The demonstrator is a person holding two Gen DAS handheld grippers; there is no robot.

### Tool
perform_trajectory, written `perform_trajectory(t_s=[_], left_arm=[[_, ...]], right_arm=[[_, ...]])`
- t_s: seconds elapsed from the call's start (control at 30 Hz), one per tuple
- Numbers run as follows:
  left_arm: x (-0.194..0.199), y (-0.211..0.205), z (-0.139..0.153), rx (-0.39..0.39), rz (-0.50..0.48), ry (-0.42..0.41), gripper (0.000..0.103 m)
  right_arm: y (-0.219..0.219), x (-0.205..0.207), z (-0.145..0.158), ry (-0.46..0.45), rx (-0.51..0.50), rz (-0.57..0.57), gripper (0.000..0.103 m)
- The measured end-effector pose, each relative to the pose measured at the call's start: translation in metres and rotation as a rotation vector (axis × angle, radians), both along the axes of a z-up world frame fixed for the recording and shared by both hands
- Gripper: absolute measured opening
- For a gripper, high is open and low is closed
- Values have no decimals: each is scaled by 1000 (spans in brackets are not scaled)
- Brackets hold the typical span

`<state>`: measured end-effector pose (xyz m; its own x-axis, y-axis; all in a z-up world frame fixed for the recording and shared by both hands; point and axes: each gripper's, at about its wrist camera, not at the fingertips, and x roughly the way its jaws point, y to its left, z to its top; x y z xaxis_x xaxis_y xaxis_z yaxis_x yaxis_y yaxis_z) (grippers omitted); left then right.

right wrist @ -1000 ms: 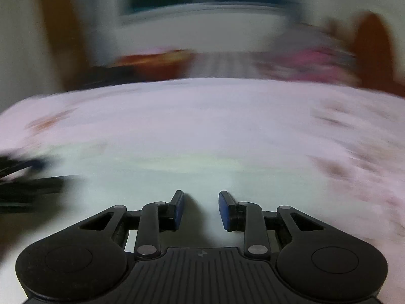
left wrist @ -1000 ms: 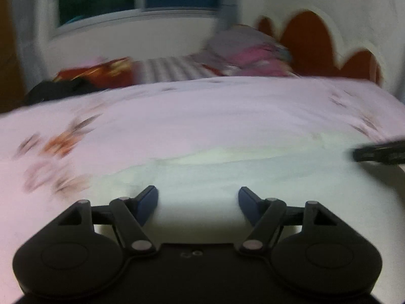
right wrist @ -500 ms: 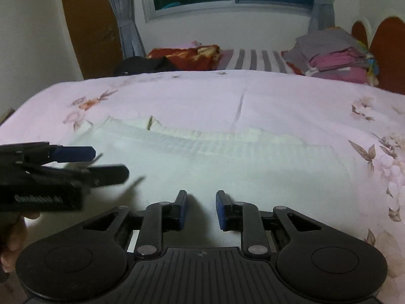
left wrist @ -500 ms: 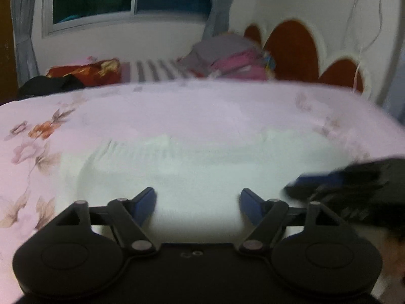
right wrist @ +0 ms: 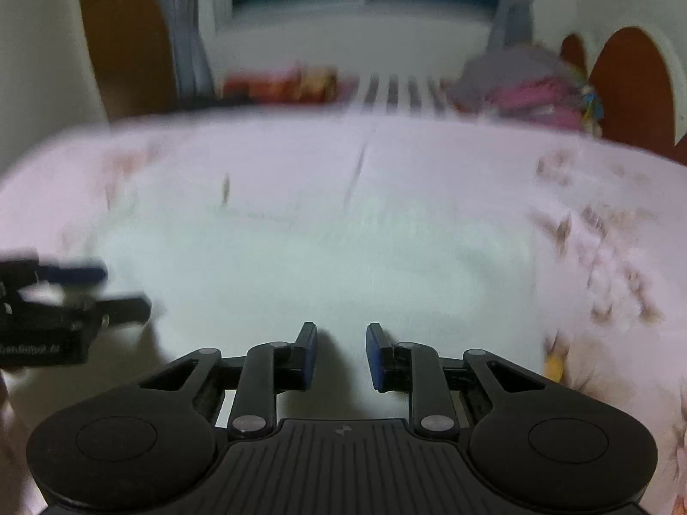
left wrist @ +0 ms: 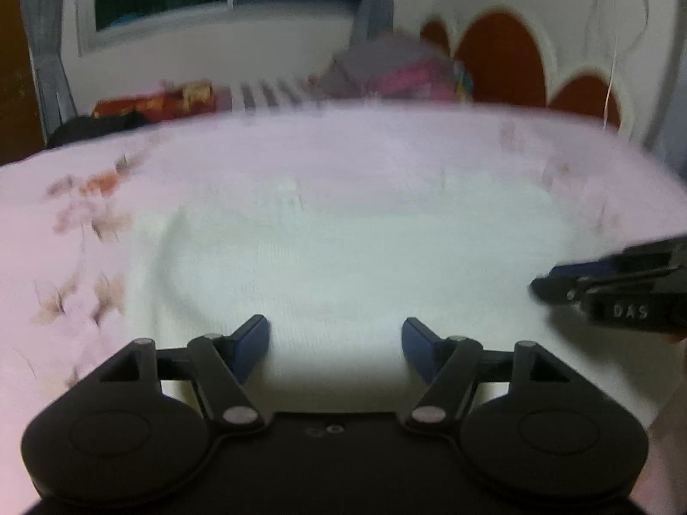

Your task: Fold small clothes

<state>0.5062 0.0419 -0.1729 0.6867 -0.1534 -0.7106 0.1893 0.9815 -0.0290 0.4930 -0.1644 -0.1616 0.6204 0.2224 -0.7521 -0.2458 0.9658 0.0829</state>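
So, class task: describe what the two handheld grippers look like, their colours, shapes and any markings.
Both the left gripper and right gripper are black, with two rounded lobes, silver pivot pins on linked arms, and blue pads on the fingers. The right one's base is ribbed; its side carries blurred white lettering.

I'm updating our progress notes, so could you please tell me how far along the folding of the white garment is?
Done: the white garment lies spread on the pink floral bedsheet; blur hides any fold. In hand: nothing; the left gripper and right gripper hover over its near edge, jaws apart, empty. Left: gripping an edge and folding.
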Motion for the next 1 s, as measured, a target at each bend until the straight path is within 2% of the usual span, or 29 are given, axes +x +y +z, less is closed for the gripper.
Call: perform_trajectory(t_s=[0.13, 0.23, 0.33, 0.43, 0.47, 0.53, 0.63, 0.73, 0.8, 0.83, 0.87, 1.0], left_arm=[[-20, 7, 15, -26, 19, -23, 65], [-45, 4, 18, -31, 7, -20, 65], [-68, -8, 10, -43, -16, 13, 65], [-86, -18, 1, 21, -19, 13, 68], [-89, -14, 0, 14, -5, 12, 68], [-93, 2, 2, -8, 39, 23, 68], [-99, 32, 3, 8, 109, 32, 68], [-106, 43, 11, -12, 170, 28, 65], [-110, 29, 17, -46, 159, 8, 66], [-111, 18, 18, -56, 135, -2, 69], [-111, 4, 19, -52, 109, -7, 73], [-104, -29, 13, -12, 91, 17, 74]], right_arm=[[-4, -12, 10, -9, 34, -35, 23], [6, -42, 20, -15, 60, 49, 23], [20, -70, 14, 13, 87, 98, 23], [34, -85, -1, 46, 75, 124, 23], [33, -89, -3, 34, 63, 123, 23], [24, -95, 0, 33, 48, 96, 23], [-10, -99, -1, 34, -32, -17, 23], [-37, -100, 3, 62, 9, -82, 23], [-30, -100, 14, 41, 44, -68, 23], [-23, -103, 17, 36, 74, -46, 23], [-14, -103, 19, 39, 98, -21, 23], [12, -106, 12, 72, 94, 34, 23]])
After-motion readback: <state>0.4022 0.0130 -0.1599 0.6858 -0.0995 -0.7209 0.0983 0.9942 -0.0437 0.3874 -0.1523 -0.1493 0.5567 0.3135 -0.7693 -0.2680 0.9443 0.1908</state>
